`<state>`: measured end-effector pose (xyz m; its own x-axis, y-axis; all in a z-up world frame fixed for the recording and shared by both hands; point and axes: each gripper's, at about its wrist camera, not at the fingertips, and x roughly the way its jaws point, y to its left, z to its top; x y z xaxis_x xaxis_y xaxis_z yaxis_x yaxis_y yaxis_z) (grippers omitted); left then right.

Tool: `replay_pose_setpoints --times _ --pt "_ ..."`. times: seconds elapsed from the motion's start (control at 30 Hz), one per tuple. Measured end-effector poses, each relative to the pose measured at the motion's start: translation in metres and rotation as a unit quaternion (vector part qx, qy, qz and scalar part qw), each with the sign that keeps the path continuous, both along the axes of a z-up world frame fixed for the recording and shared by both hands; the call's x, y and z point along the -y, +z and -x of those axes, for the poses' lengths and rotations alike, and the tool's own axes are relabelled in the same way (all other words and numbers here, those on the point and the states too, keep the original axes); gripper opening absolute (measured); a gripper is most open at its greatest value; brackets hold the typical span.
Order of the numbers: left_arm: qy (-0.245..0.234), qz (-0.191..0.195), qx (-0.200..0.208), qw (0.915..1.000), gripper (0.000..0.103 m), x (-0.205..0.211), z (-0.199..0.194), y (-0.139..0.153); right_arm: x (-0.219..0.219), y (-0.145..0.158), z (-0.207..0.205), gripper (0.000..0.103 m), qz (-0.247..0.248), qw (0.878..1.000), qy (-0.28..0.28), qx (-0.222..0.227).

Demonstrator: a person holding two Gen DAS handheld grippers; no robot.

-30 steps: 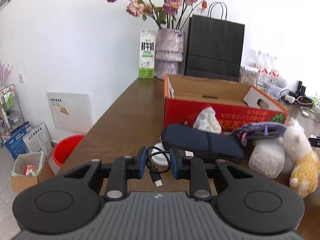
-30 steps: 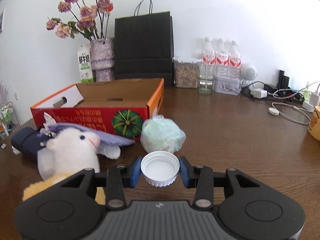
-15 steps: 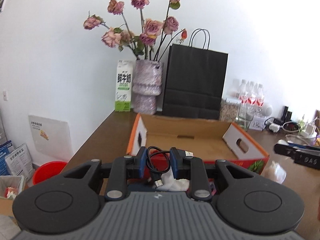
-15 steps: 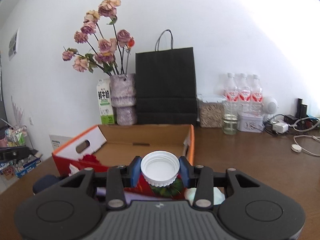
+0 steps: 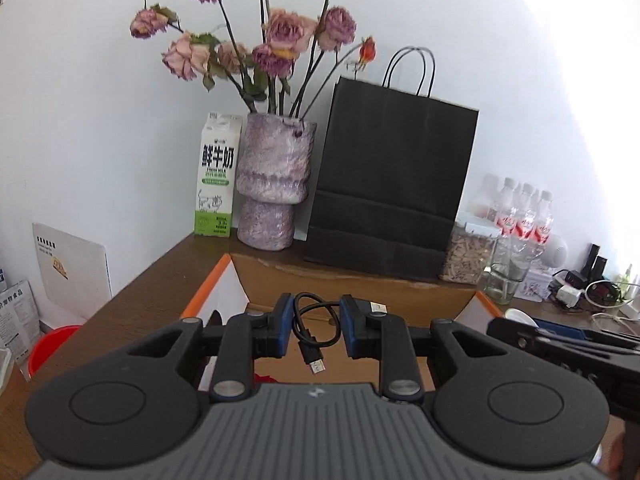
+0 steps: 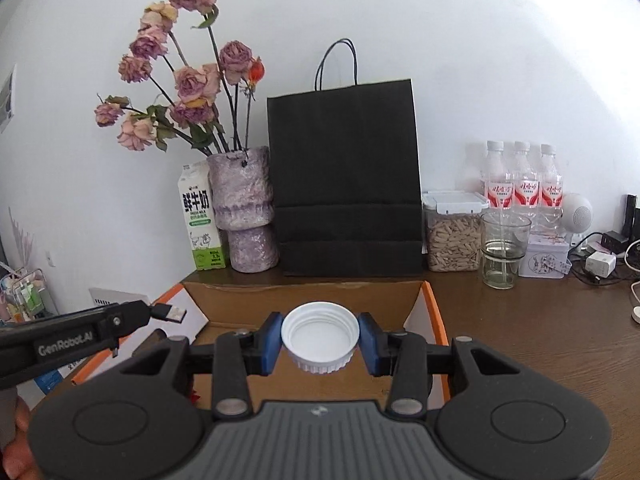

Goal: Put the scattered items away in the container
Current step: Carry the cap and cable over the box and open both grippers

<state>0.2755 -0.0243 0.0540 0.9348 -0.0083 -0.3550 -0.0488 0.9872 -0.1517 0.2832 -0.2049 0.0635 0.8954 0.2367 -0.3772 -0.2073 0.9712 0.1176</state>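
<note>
a: what is each gripper carrying, and where in the frame?

b: in the left wrist view the left gripper (image 5: 316,330) sits at lower centre, its blue pads clamped on a short black usb cable (image 5: 310,334). in the right wrist view the right gripper (image 6: 319,343) is closed on a white bottle cap (image 6: 319,336), also at lower centre.

a: where is the container?

b: an open cardboard box (image 6: 304,300) with orange edges lies on the brown table (image 6: 520,328), directly behind and below both grippers in the middle of each frame. both loads hang above its opening, which looks like the reason they are held there: a release would likely drop them inside.

a: how does the cable lie?

b: it is looped. the loop runs across the frame between the pads, one small plug dangles downward toward the bottom of the frame, and the flat usb plug (image 6: 170,313) pokes out sideways past the right-hand pad, pointing to the right in both views.

a: and the cap?

b: its open side faces up toward the camera, ribbed wall gripped left and right. being round, it has no long axis.

a: anything behind the box?

b: a black paper bag (image 6: 346,176), a vase of dried roses (image 6: 242,208) and a milk carton (image 6: 202,224) against the white wall.
</note>
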Motion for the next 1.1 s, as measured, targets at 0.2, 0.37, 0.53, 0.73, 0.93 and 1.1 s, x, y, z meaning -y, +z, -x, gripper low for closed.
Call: replay_pose_setpoints --times 0.2,0.37,0.53,0.73,0.93,1.1 --pt "0.013 -0.004 -0.045 0.9989 0.025 -0.011 -0.013 -0.024 -0.001 -0.010 -0.004 0.039 0.004 1.000 0.002 -0.015" --pt "0.007 -0.009 -0.054 0.9985 0.026 -0.007 -0.010 -0.029 -0.004 -0.012 -0.001 0.039 0.014 1.000 0.000 -0.013" --pt "0.005 -0.013 -0.055 0.9984 0.026 -0.005 -0.010 -0.029 -0.005 -0.012 0.001 0.039 0.019 1.000 0.000 -0.011" --pt "0.005 -0.016 -0.055 0.9983 0.026 -0.003 -0.009 -0.029 -0.006 -0.013 0.002 0.039 0.024 1.000 -0.001 -0.010" --pt "0.026 -0.027 -0.030 0.9989 0.066 0.000 0.003 -0.021 -0.006 -0.012 0.004 0.066 0.023 1.000 -0.002 -0.004" --pt "0.064 -0.035 0.025 0.9971 0.103 0.000 0.020 -0.007 -0.008 -0.007 0.015 0.103 0.028 0.999 -0.006 0.026"
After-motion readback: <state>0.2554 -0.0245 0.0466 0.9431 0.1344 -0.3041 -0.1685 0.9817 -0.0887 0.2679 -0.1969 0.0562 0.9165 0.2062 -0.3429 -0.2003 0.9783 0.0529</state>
